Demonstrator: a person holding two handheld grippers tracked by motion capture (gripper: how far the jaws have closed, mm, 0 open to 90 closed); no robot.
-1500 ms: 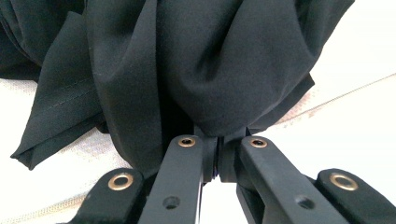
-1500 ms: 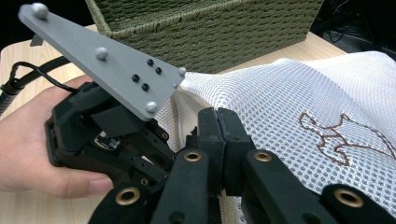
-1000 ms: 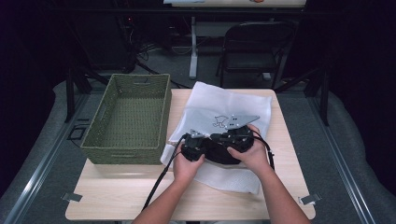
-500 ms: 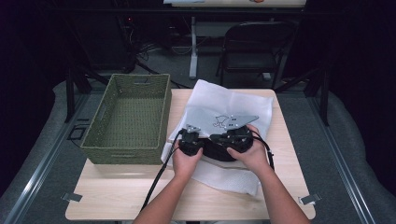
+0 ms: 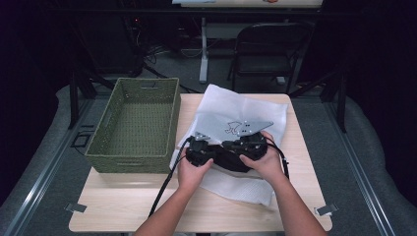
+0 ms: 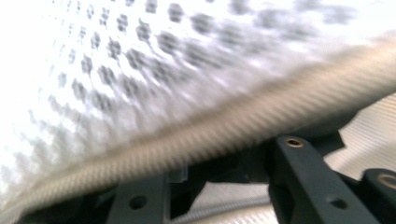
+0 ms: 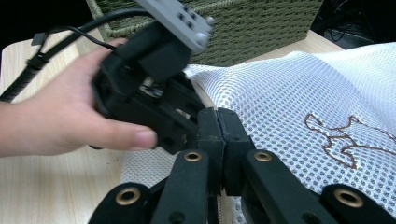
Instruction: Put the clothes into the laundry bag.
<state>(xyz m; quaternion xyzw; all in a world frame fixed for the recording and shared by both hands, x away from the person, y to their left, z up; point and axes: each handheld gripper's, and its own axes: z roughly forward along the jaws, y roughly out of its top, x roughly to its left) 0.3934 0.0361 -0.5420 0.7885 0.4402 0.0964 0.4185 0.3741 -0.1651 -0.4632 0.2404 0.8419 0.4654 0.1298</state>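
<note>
A white mesh cloth (image 5: 231,105) with a brown stitched outline (image 7: 336,135) lies on the wooden table (image 5: 123,201). Both grippers meet over its front left part. My left gripper (image 5: 209,150) is at the cloth's left edge. Its jaws have just been opening and stand apart (image 6: 219,186), with the cloth's hem (image 6: 243,121) lying across them, blurred and very close. My right gripper (image 5: 233,147) has its pads pressed together (image 7: 218,116), tips down on the mesh cloth (image 7: 299,84). I cannot tell whether any mesh is pinched between them. The person's left hand (image 7: 60,121) holds the other gripper just in front of these tips.
A green woven basket (image 5: 128,164), with nothing in it, stands at the table's left, its wall close to the cloth's left edge (image 7: 261,28). A black cable (image 5: 164,187) trails from the left gripper toward the table's front. A folding chair (image 5: 273,54) stands beyond the table.
The left hand has nudged its gripper slightly away from the person, at the cloth's left edge. The right hand and its gripper have kept still.
</note>
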